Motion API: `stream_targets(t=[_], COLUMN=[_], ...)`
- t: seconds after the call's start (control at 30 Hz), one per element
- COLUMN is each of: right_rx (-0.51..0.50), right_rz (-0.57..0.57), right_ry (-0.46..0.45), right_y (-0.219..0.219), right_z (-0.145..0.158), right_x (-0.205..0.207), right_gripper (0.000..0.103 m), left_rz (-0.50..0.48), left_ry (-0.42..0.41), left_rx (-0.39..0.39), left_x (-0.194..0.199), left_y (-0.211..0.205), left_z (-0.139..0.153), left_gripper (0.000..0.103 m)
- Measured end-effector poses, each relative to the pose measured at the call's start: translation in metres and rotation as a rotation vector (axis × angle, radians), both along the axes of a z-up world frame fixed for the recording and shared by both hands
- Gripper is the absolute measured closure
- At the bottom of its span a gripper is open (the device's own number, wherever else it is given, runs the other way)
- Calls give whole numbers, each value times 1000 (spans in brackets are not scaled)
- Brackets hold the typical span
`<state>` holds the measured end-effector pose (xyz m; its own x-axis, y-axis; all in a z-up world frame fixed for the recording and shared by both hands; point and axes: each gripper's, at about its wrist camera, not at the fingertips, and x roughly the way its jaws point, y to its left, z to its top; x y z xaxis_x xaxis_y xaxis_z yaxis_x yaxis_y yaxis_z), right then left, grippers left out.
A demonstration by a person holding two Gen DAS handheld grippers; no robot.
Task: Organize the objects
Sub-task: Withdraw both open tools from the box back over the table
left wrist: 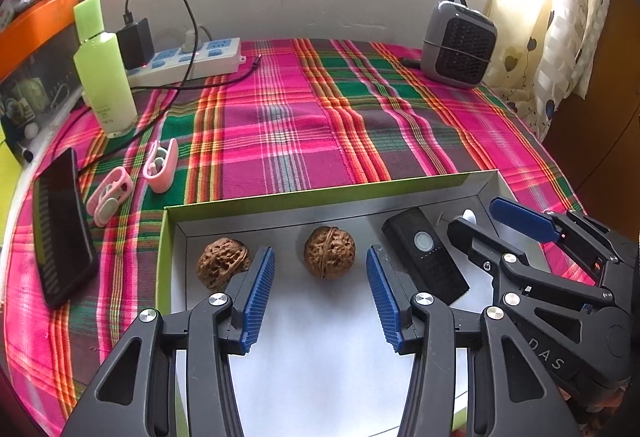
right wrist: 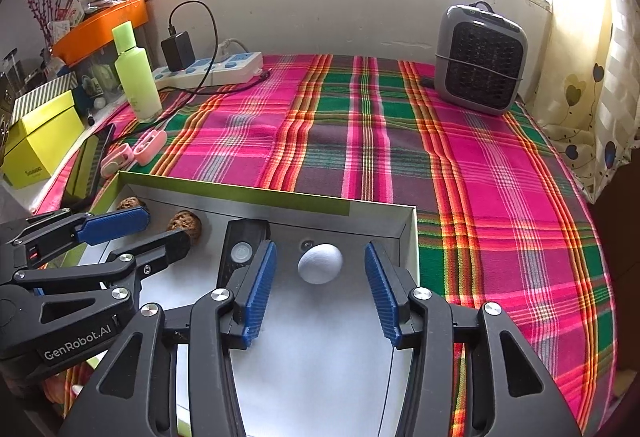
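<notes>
Two tongs of mine hang over the tray (left wrist: 248,203) on the plaid worktop (left wrist: 280,125), both parted and holding nothing. My left tongs (left wrist: 320,291) frame a walnut (left wrist: 329,252), a second walnut (left wrist: 222,261) beside it; only my right tongs (right wrist: 320,291) show the white egg (right wrist: 320,263) whole. The remote (left wrist: 426,255) lies between. Heater (right wrist: 480,59), bottle (left wrist: 104,69) and phone (left wrist: 60,229) stand outside.

Cloth (right wrist: 400,141): plaid of magenta, green, orange and white stripes. Box (left wrist: 320,193): lime-green outer rim, grey inner walls, white floor. Two walnuts (left wrist: 329,252): brown, wrinkled. Remote (left wrist: 426,257): black, pale round button. Egg-shaped item (right wrist: 320,263): white. Gripper pads (right wrist: 260,289): blue, ridged, on black frames. Bottle (left wrist: 104,69): light green. Heater (right wrist: 480,61): grey, black grille.
</notes>
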<state>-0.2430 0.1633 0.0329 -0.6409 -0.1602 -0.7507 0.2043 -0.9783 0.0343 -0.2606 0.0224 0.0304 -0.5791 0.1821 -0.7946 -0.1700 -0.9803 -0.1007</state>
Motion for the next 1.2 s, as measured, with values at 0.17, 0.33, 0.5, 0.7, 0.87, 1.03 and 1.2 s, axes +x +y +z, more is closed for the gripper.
stream_targets(t=[0.17, 0.33, 0.5, 0.7, 0.87, 1.03, 1.2], right_rx=[-3, -6, -14, -15, -13, -14, -16], right_rz=[2, 1, -1, -4, -1, 10, 17], right_ry=[8, 28, 44, 61, 88, 100, 112], right_y=[-1, -1, -1, -2, -3, -6, -9], right_z=[3, 9, 13, 18, 24, 26, 28], right_x=[8, 20, 34, 49, 64, 79, 92], right_gripper=[56, 56, 56, 56, 56, 56, 56], left_rz=[11, 19, 28, 36, 42, 45, 45], left_ry=[13, 25, 49, 83, 120, 120, 128], left_rx=[4, 4, -9, -19, -29, -26, -20], left_x=[10, 20, 32, 48, 66, 81, 96], left_y=[-4, -7, -9, -10, -11, -14, -17], left_z=[6, 11, 16, 23, 28, 28, 27], left_gripper=[56, 56, 56, 56, 56, 56, 56])
